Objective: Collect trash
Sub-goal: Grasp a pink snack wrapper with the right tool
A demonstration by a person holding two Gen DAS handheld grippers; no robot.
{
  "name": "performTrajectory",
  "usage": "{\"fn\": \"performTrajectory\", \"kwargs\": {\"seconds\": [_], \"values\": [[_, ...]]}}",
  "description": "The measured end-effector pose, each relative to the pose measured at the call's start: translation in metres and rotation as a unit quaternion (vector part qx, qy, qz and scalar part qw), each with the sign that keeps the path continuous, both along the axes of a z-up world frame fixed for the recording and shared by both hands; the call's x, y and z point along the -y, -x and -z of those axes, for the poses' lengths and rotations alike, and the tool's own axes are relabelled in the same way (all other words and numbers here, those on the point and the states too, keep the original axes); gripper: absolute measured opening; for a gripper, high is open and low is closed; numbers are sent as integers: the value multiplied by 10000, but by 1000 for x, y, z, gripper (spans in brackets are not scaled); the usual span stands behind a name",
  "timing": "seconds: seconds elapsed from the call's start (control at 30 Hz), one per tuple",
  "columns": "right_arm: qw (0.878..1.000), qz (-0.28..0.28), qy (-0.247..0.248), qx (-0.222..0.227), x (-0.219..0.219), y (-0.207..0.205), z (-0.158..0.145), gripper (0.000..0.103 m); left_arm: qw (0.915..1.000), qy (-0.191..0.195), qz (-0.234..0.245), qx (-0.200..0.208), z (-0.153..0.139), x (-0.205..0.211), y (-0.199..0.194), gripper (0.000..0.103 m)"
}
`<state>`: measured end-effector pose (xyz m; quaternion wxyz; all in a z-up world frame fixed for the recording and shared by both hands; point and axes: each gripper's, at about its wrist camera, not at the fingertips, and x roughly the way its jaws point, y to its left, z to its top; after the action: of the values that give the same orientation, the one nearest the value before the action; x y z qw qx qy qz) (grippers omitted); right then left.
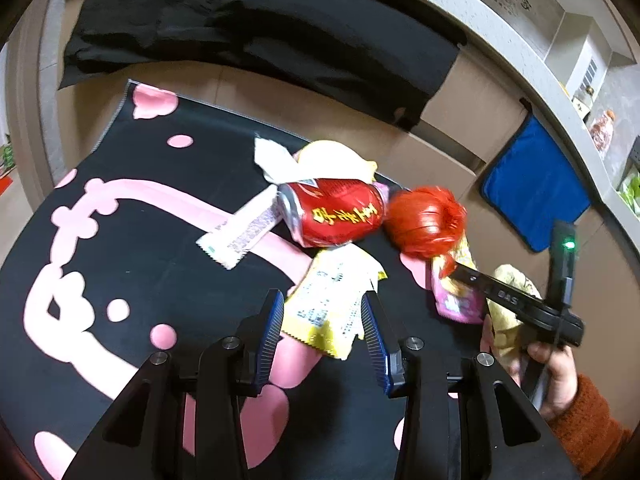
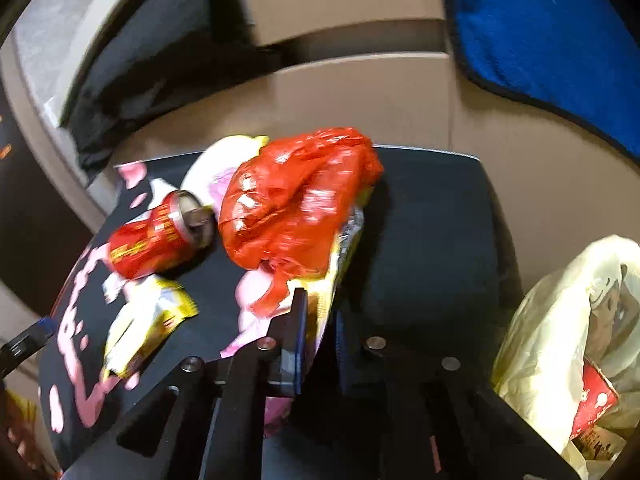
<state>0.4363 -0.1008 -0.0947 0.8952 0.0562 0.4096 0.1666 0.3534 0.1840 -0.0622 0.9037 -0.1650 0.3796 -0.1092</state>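
Centre of the left wrist view: a can (image 1: 334, 214) on its side on the mat (image 1: 120, 240), with a crumpled bag (image 1: 426, 222) touching its right end. Behind the can, a tissue (image 1: 272, 156) and a rounded wrapper (image 1: 336, 158). Left of the can, a flat sachet (image 1: 240, 232). In front of it, lower centre, a snack packet (image 1: 328, 304) between the left gripper (image 1: 324, 324) fingers. Far right of the right wrist view, beside the mat, a trash bag (image 2: 560, 340). Upper right there, a cushion (image 2: 552, 28).
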Motion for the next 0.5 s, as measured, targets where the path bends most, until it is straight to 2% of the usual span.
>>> {"fn": "performTrajectory", "kwargs": {"seconds": [0.27,0.5], "values": [[9992,-308,-66,250,13,48,-30,9,9991,-111,315,-252,17,25,-25,42],[9988,-422,-211,141,22,79,-32,9,9974,-573,252,-359,30,42,-52,42]]}}
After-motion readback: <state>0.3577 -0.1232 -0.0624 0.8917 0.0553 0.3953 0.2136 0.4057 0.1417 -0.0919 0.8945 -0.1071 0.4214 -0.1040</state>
